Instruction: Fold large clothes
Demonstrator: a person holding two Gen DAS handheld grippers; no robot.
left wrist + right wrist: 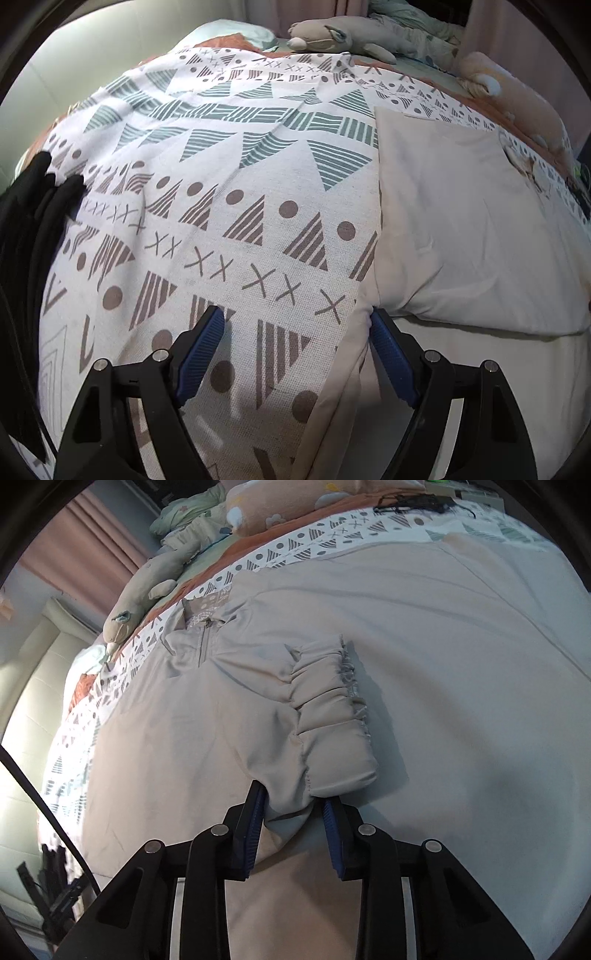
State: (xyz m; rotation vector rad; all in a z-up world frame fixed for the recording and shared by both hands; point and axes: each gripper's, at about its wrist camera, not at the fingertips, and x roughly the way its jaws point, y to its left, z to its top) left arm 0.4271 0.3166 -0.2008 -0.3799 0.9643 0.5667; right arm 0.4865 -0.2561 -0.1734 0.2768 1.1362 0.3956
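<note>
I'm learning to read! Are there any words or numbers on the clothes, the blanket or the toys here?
No words or numbers can be read in either view.
The blanket has only shapes: crosses, dots and striped triangles, no letters.
The beige jacket shows no readable label; there is a pale patterned patch by its collar, too small and blurred to tell any text.
The plush toy bears no writing.
</note>
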